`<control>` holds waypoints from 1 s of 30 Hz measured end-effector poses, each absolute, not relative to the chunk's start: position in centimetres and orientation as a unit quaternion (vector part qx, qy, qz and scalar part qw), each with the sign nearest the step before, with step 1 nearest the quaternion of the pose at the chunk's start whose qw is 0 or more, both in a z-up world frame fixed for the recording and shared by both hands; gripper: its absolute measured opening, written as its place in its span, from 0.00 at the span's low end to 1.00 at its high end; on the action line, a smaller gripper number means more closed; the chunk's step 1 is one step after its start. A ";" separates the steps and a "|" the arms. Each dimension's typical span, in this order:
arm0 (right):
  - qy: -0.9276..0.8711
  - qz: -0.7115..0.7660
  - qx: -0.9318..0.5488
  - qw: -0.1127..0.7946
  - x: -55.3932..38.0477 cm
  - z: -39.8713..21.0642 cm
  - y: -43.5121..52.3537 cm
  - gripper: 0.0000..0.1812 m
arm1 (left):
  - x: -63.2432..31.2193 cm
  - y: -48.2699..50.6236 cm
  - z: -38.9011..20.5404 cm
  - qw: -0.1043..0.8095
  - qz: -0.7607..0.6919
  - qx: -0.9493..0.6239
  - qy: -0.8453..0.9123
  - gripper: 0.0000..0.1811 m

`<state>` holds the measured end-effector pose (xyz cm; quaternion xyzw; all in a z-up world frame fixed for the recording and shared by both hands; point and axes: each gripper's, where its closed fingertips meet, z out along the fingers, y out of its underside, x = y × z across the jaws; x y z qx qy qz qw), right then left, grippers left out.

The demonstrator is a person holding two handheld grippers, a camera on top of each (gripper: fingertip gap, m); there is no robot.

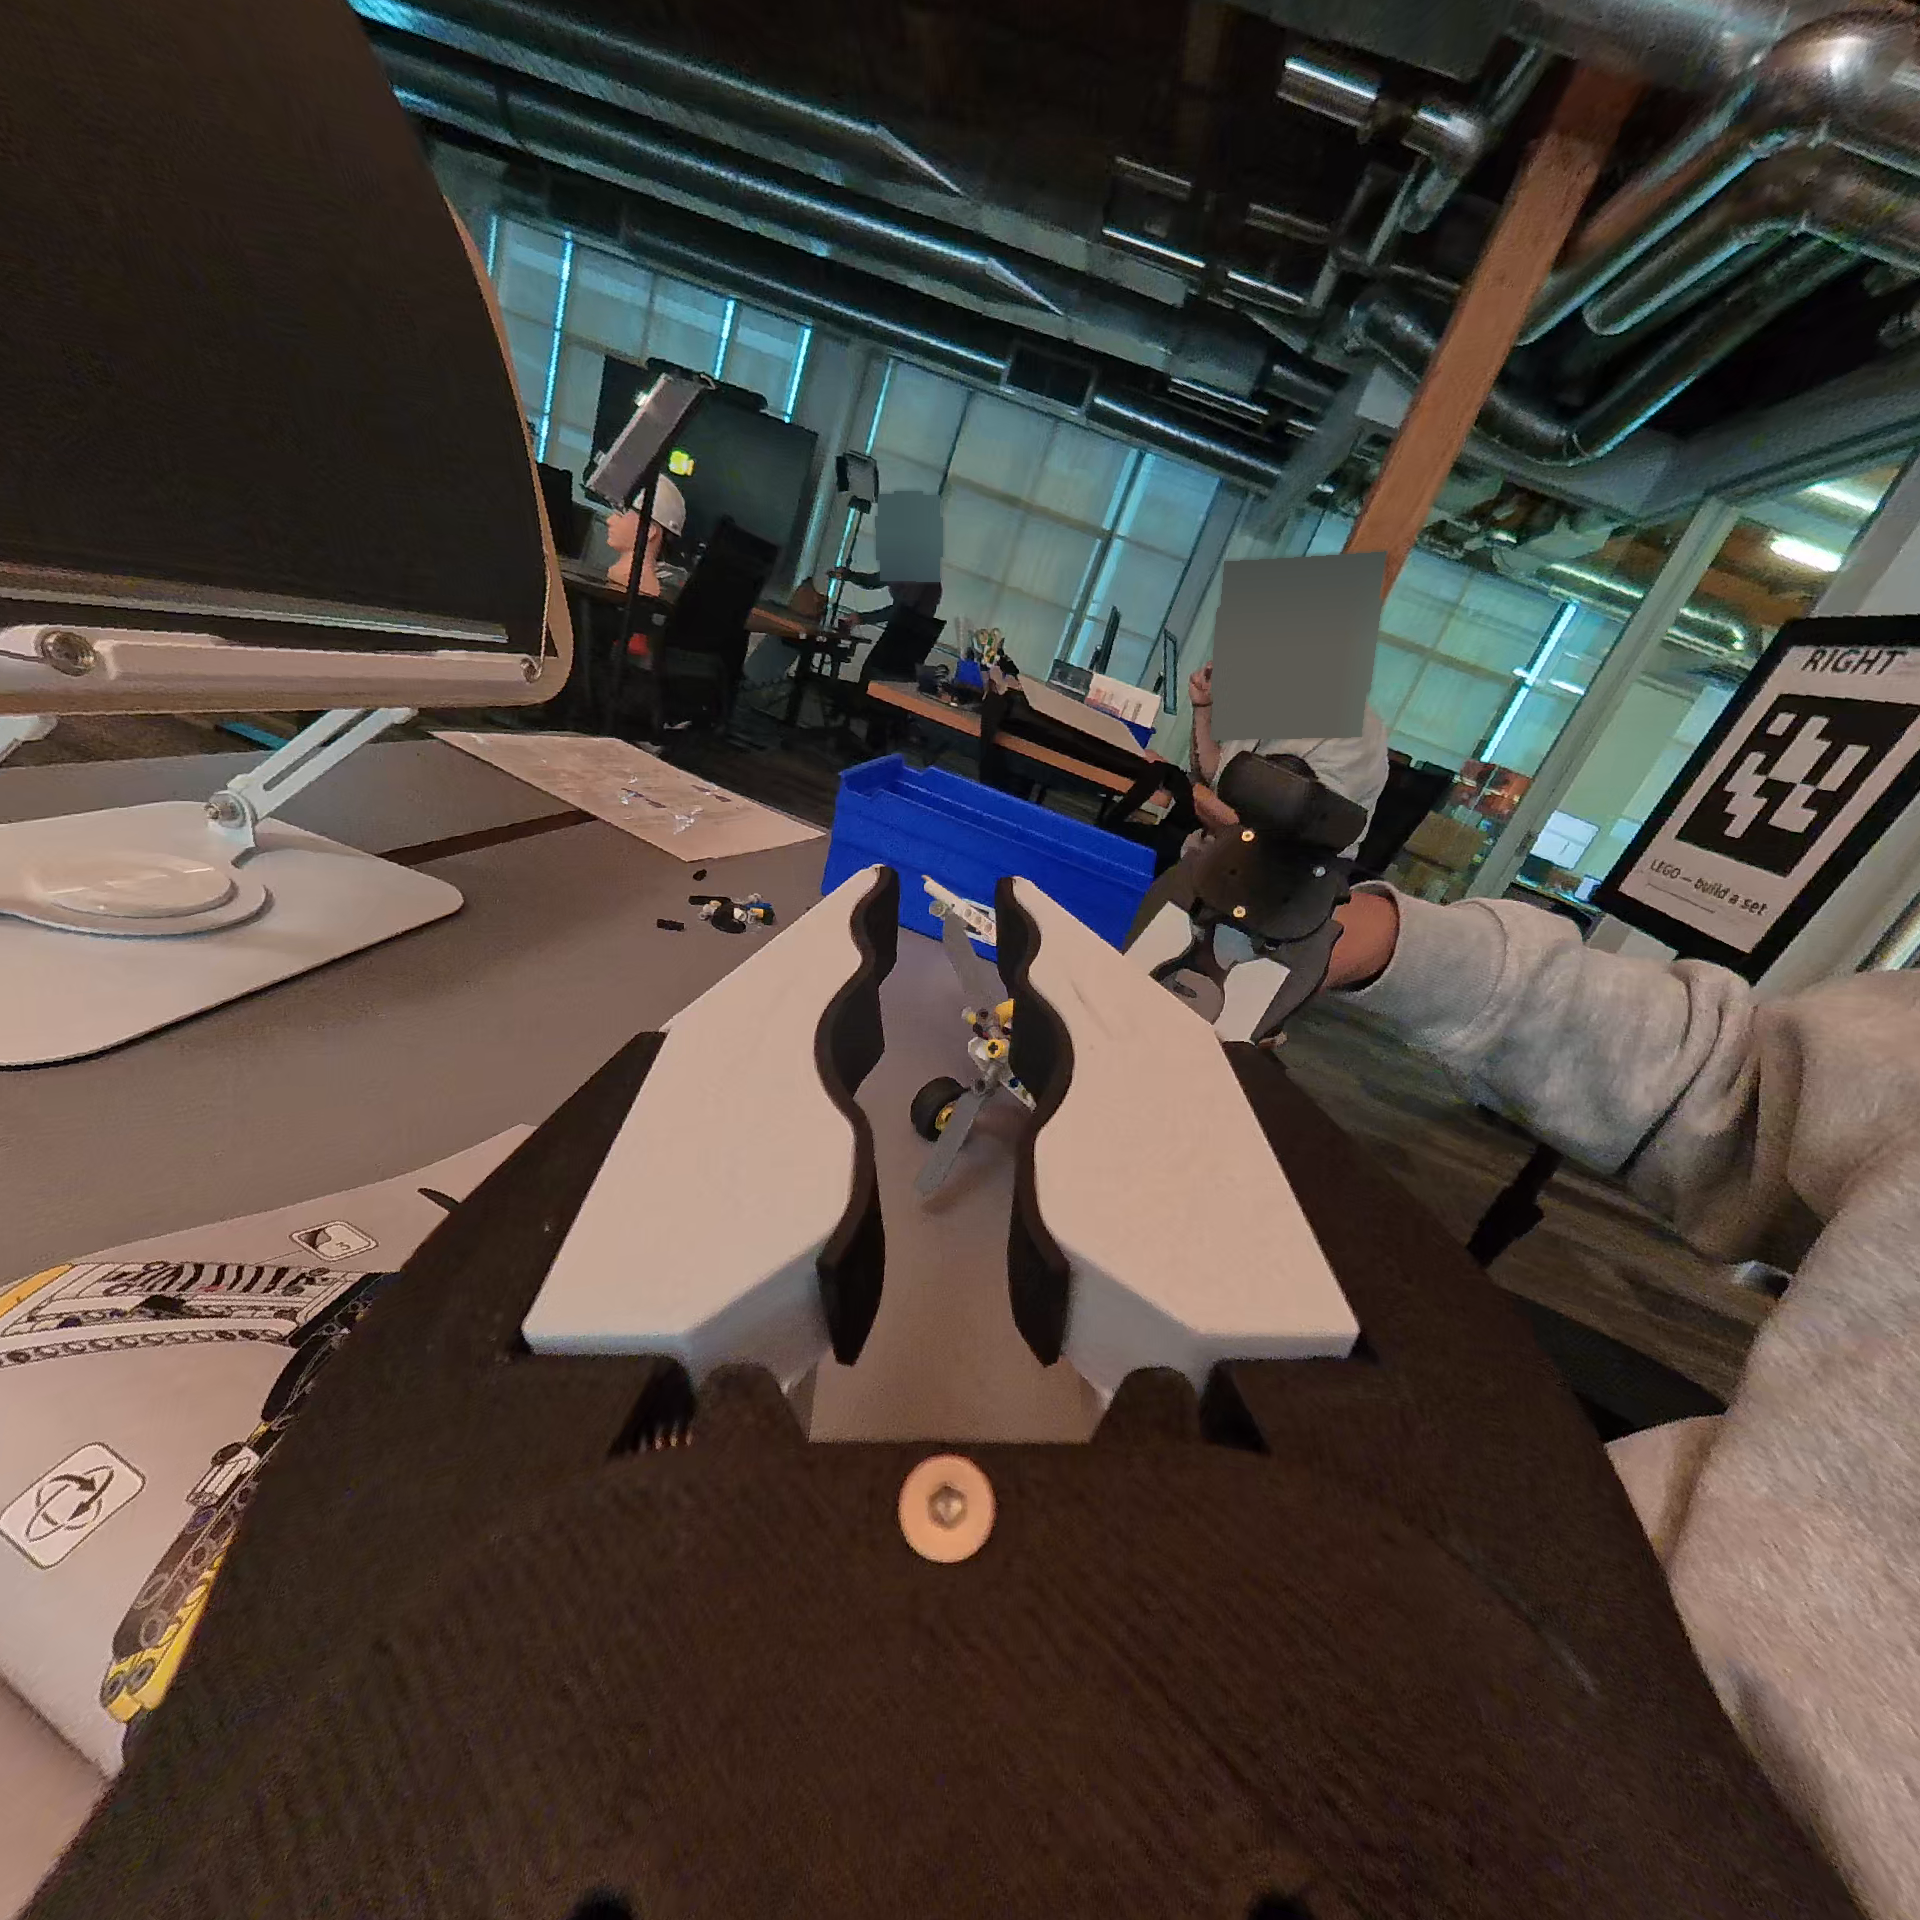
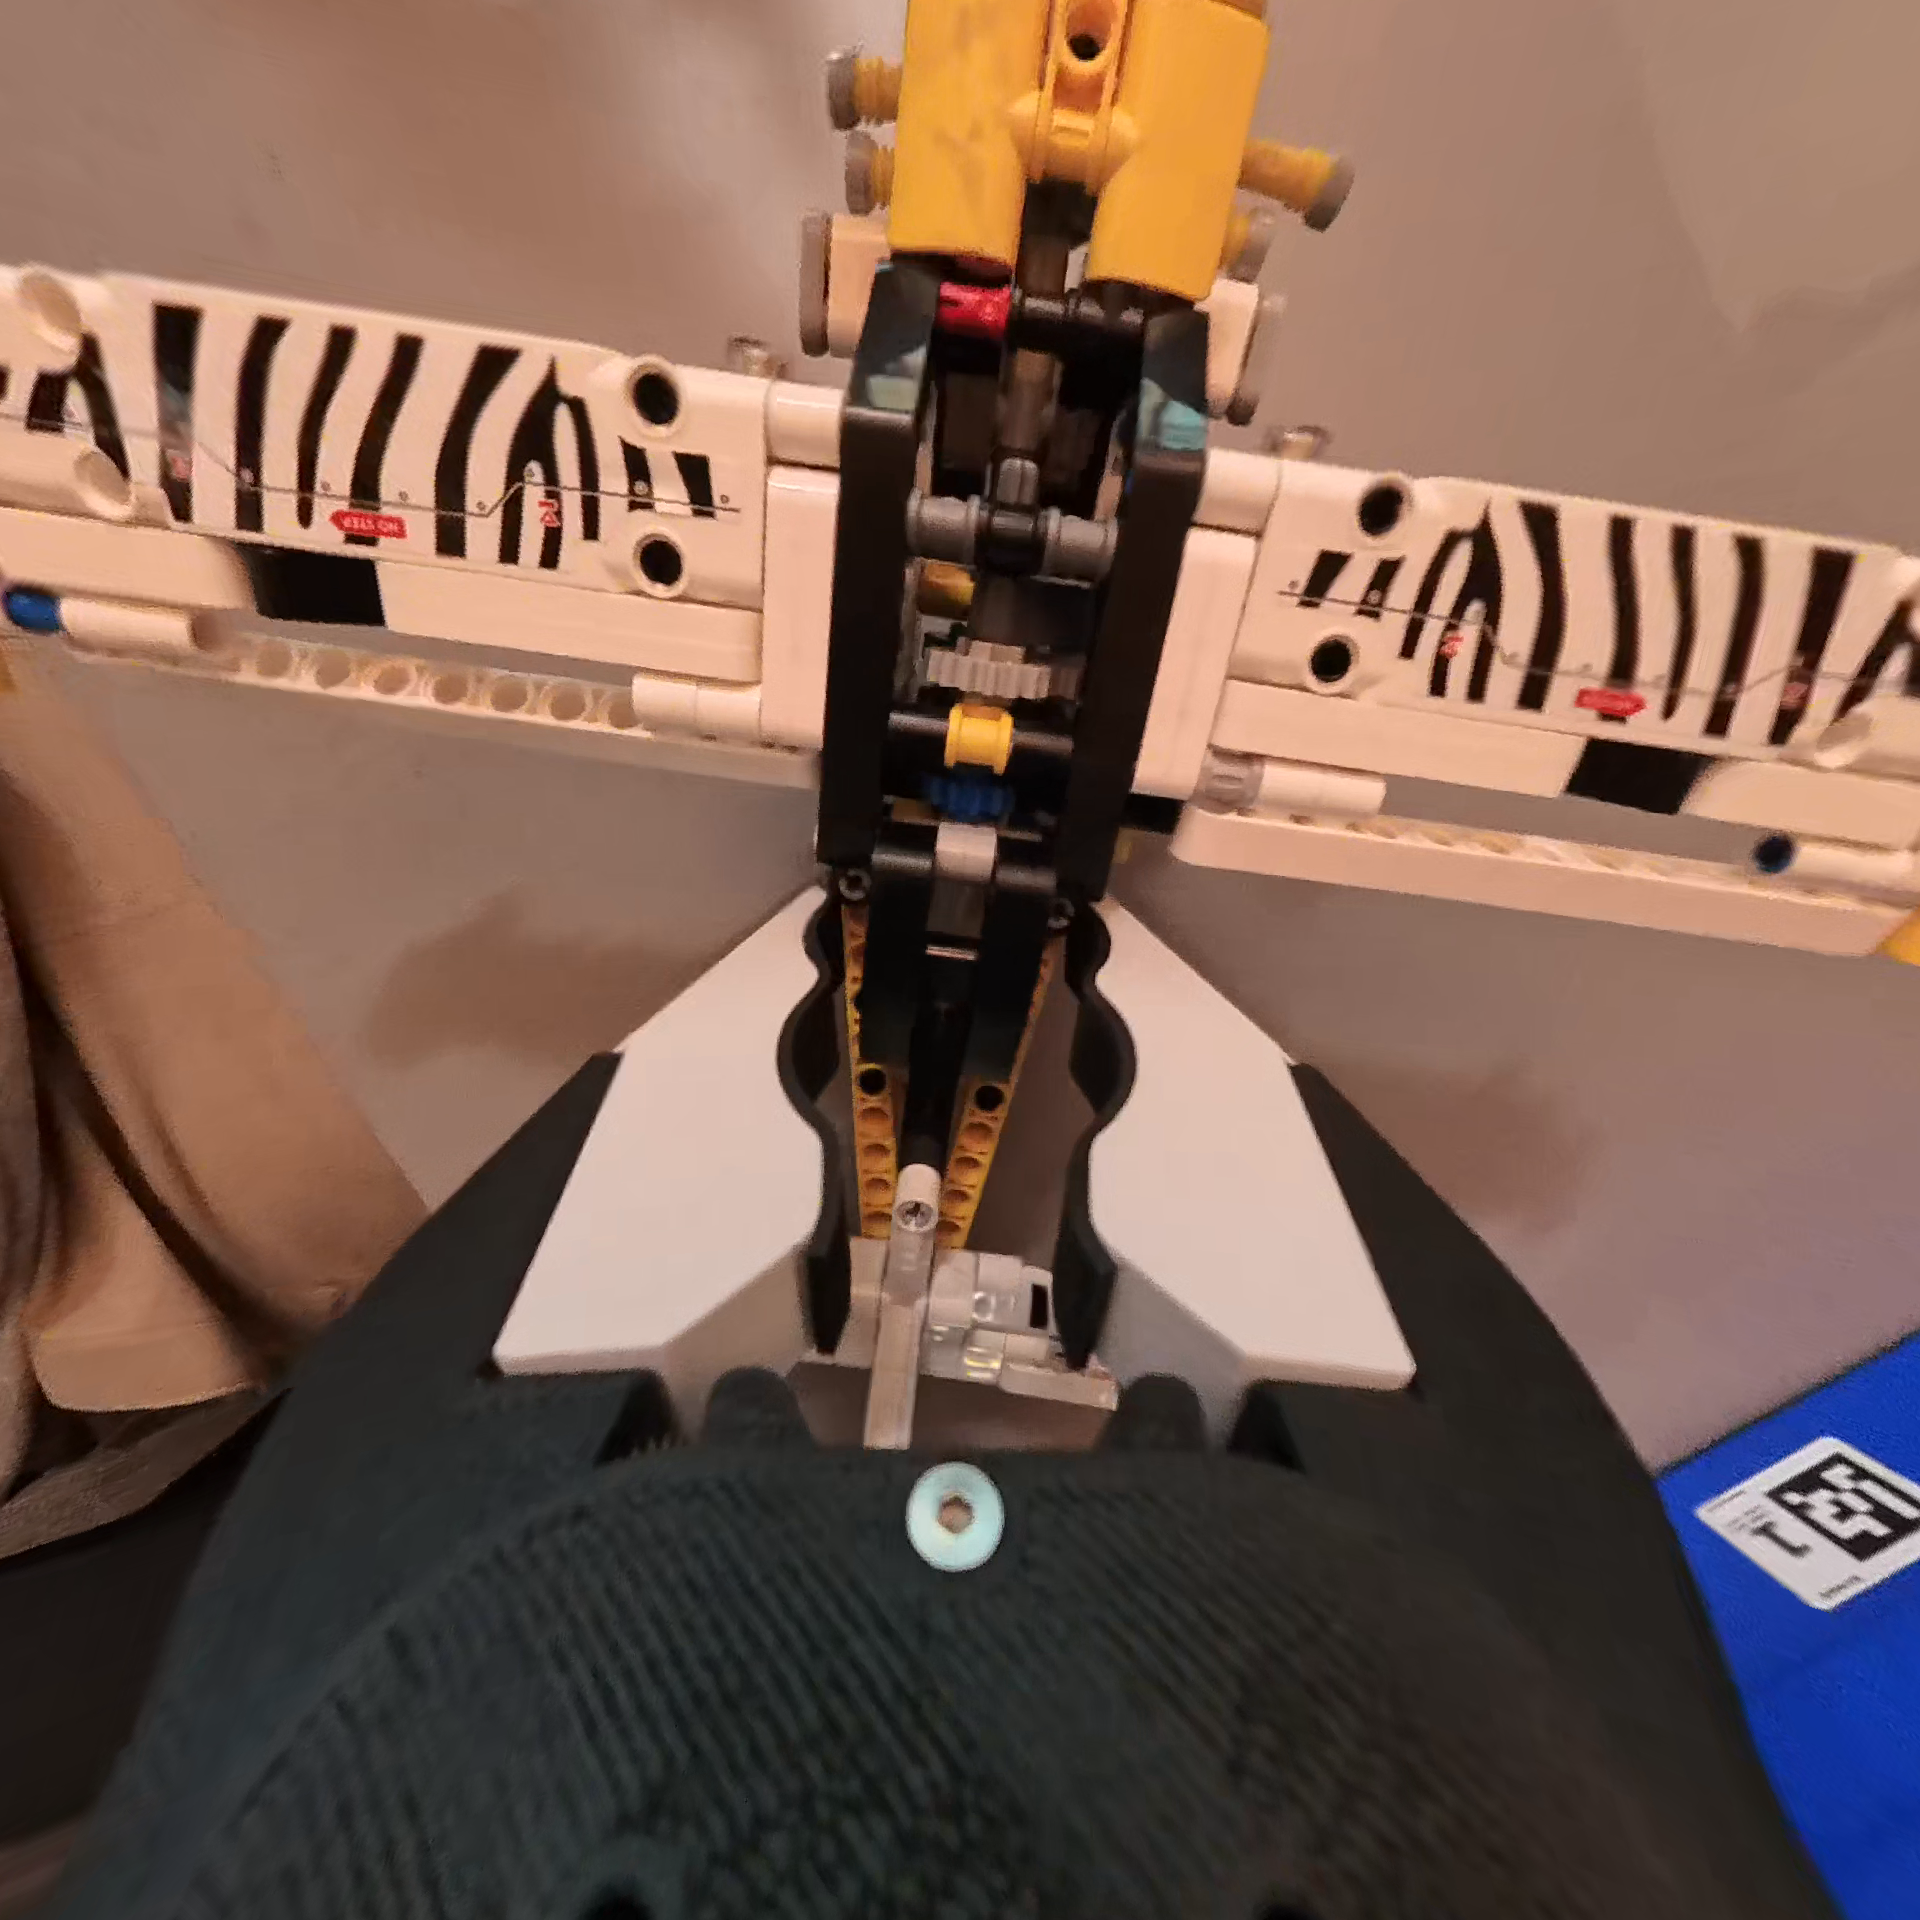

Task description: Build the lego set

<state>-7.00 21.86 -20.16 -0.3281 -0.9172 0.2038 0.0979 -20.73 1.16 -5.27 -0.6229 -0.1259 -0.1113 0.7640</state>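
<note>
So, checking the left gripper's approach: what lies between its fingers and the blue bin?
In the left wrist view, a small wheeled lego subassembly on bare grey table lies between the open left gripper and the blue bin.

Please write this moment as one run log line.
left hand-held gripper: open, empty | right hand-held gripper: shut on black-and-yellow plastic plane fuselage | small grey wheeled subassembly: on table
</note>
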 end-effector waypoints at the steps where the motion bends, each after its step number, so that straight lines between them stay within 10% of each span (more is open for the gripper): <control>1: -0.920 0.204 -0.318 0.104 -7.1 -20.0 22.0 0.22 | -20.8 1.1 -5.2 0.765 -0.110 -0.622 -0.126 0.08; 30: -0.934 0.214 -0.252 0.139 -12.4 -9.3 26.9 0.22 | -21.5 0.3 -5.0 0.769 -0.105 -0.616 -0.136 0.08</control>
